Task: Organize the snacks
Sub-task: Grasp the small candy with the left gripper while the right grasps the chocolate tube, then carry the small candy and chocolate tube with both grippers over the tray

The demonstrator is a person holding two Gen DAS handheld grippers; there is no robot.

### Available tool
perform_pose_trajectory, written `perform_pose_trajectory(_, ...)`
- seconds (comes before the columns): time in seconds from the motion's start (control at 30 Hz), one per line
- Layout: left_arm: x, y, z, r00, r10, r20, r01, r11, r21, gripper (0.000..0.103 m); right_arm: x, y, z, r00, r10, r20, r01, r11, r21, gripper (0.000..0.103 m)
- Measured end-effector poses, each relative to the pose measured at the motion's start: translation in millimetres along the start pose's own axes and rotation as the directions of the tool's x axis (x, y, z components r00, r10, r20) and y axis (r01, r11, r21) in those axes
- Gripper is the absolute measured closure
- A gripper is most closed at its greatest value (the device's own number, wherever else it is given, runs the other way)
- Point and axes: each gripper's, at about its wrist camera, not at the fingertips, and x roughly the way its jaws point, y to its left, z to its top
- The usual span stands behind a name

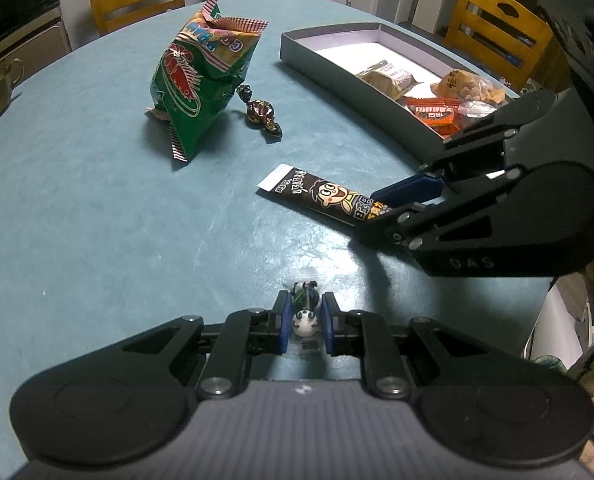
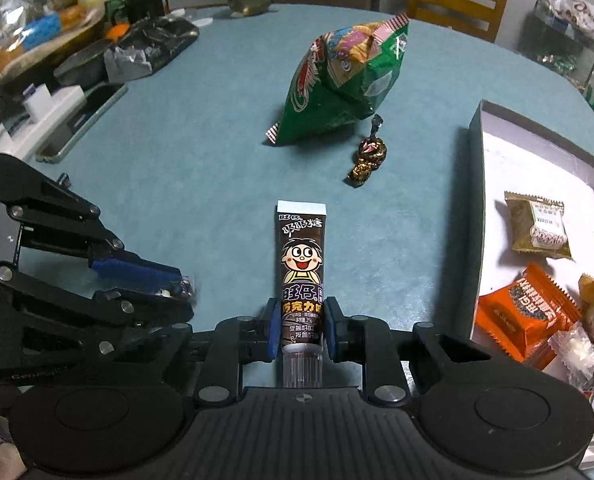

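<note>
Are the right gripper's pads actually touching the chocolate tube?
Touching. The right wrist view shows both blue pads pressed against the sides of the chocolate tube just above its clear cap, with no gap; the right gripper is clamped on it.

The box (image 2: pixel 475 216) runs off the right edge, its nearest snacks (image 2: pixel 593 364) perhaps blurred.

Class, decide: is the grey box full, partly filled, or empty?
Partly filled: the grey box holds wrapped snacks at one end; bare white floor shows elsewhere.
</note>
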Motion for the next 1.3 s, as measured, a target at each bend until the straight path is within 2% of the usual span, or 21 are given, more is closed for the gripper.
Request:
perform_pose_trajectory(0.13, -2, -1, 4, 1.0, 0.003, 0.011, -0.003, 1.0, 0.007, 0.09, -3, -2, 0, 1.0, 0.026, 0.012, -0.026, 1.0, 0.017, 0.08)
perform_pose_trajectory(0.63, -7, -3, 21, 0.999, 0.005, 0.04, -0.005, 1.0, 0.006, 0.093, -30, -25, 10, 0.993, 0.04, 0.111, -0.055, 0.99, 0.13, 0.08)
perform_pose_trajectory(0.73, -5, -2, 23, 0.999, 0.0, 0.037, 0.0, 1.0, 0.002, 0.093, -28, -25, 9, 0.994, 0.036, 0.101, -0.048, 0.991, 0.126, 0.08)
perform_pose_trajectory(1.07, -7, -5, 34, 0.998, 0.0, 0.057, -0.001, 1.0, 0.013, 0.093, -45, -37, 16, 0.982, 0.006, 0.187, -0.038, 0.985, 0.167, 0.08)
perform_pose_trajectory(1.3, -12, -6, 44, 0.996, 0.005, 0.084, -0.006, 1.0, 0.009, 0.093, -50, -42, 22, 0.977, -0.004, 0.212, -0.033, 0.985, 0.168, 0.08)
